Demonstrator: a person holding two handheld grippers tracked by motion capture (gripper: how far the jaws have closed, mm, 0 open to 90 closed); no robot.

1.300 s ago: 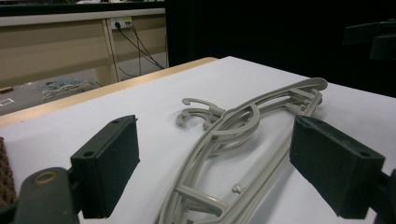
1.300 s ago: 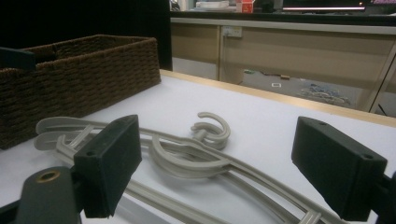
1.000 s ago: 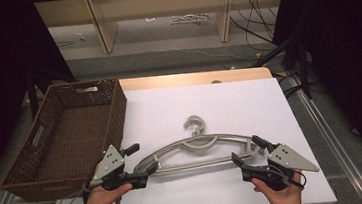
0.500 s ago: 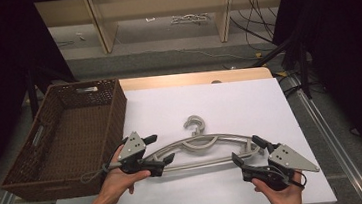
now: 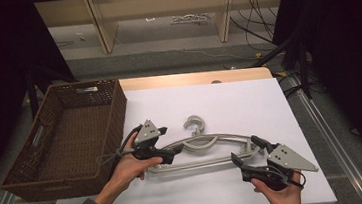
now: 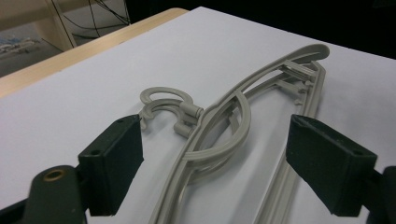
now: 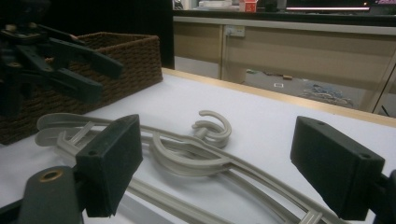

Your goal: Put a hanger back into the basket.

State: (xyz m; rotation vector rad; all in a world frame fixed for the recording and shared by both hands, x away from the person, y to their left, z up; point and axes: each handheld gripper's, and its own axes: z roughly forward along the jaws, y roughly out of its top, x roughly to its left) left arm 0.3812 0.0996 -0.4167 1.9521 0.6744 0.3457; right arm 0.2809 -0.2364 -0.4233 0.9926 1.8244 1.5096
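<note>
Two grey plastic hangers (image 5: 208,147) lie stacked on the white table (image 5: 249,100), hooks pointing away from me. My left gripper (image 5: 169,143) hovers open over their left arm, jaws pointing right. In the left gripper view the hangers (image 6: 233,121) run between the two spread jaws of the left gripper (image 6: 215,144). My right gripper (image 5: 245,148) rests open at the hangers' right end. In the right gripper view the right gripper (image 7: 215,154) frames the hangers (image 7: 187,158), with the left gripper (image 7: 109,79) farther off at the left.
A brown wicker basket (image 5: 119,108) stands empty at the table's left edge, close beside the left hand; it also appears as the basket (image 7: 116,56) in the right gripper view. Wooden shelving and cables lie on the floor beyond the table.
My left gripper has risen from the table's front left and moved right and forward, over the hangers' left arm. The right gripper and the hangers have stayed put.
</note>
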